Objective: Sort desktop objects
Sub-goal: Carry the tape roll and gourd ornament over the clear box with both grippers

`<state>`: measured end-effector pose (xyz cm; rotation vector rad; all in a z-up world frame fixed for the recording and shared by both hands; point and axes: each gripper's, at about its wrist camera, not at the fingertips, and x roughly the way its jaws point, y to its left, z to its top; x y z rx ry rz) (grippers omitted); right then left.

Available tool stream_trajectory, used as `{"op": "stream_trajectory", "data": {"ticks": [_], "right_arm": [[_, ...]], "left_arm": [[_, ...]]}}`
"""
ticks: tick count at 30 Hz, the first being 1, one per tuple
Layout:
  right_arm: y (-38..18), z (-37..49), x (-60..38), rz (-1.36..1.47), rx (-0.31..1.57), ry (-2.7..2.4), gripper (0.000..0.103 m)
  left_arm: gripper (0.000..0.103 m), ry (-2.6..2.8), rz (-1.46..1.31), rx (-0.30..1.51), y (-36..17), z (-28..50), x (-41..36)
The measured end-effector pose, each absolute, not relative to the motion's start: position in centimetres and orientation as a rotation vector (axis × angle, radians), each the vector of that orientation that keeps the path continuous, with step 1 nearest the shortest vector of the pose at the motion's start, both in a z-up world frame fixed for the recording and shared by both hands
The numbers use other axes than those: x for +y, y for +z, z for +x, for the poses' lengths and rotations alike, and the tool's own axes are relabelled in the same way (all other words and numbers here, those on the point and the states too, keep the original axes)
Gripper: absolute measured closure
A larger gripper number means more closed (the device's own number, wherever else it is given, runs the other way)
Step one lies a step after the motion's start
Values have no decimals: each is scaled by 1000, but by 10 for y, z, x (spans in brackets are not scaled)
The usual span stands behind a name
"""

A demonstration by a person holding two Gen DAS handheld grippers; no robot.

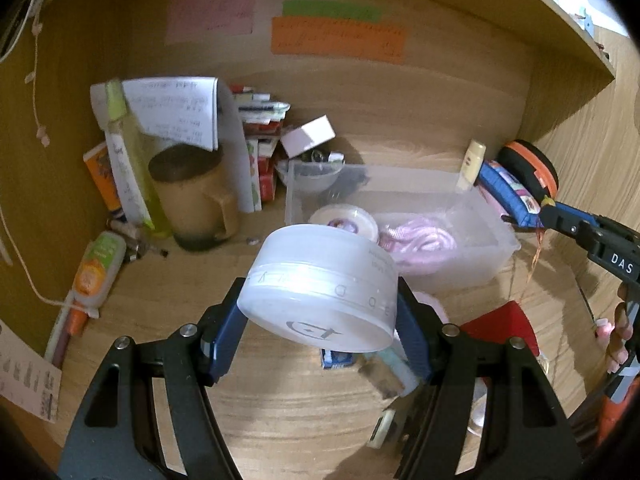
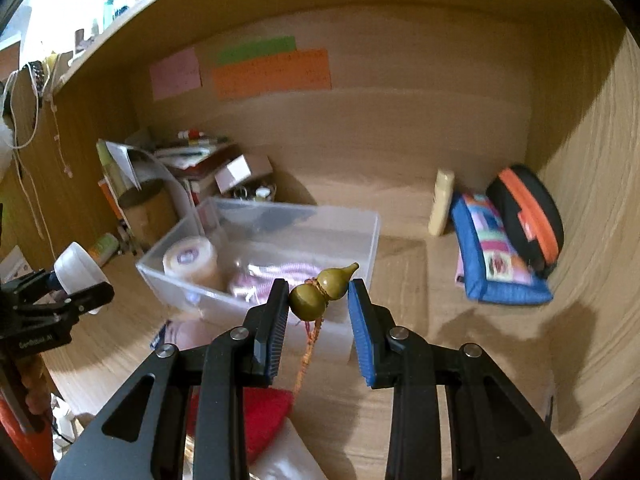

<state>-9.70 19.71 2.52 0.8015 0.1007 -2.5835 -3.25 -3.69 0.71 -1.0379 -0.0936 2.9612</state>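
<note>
While both hands hover above the table (image 1: 280,420), I note two grips. The left gripper (image 1: 320,320) has its fingers (image 1: 226,332) spread wide around a white round jar (image 1: 320,292), pads pressing its sides; the jar is tilted, clear of the table, just near of the clear plastic bin (image 1: 472,264). The right gripper (image 2: 318,300) pinches a small olive gourd charm (image 2: 320,288) between its fingers (image 2: 276,320); an orange cord (image 2: 308,356) hangs from it. The charm sits near the bin's near wall in the right wrist view. Inside the bin lie a tape roll (image 2: 188,260) and a pink bundle (image 1: 420,240). A blue pouch (image 2: 492,256) and a black-orange case (image 2: 528,216) rest far right; a brown mug (image 1: 192,196) stands far left.
</note>
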Motion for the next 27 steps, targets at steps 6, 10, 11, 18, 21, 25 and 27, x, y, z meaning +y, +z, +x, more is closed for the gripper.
{"op": "stream_trajectory", "data": {"ticks": [6, 10, 11, 18, 21, 25, 27], "right_arm": [[41, -105, 189, 733, 102, -2594, 75], [48, -113, 184, 699, 117, -2610, 75], [50, -115, 183, 689, 111, -2609, 75], [59, -133, 177, 652, 100, -2610, 75], [53, -143, 174, 669, 99, -2602, 75], [37, -154, 173, 719, 102, -2581, 75], [26, -160, 171, 751, 113, -2571, 75]], "left_arm": [[34, 2954, -994, -48, 21, -45, -28], [34, 2929, -985, -21, 26, -57, -18], [34, 2922, -983, -15, 27, -60, -15], [34, 2873, -985, 15, 27, -85, 3], [35, 2854, -994, 23, 24, -94, 11], [34, 2824, -1018, 41, 18, -108, 22], [34, 2811, -1032, 51, 14, -114, 26]]}}
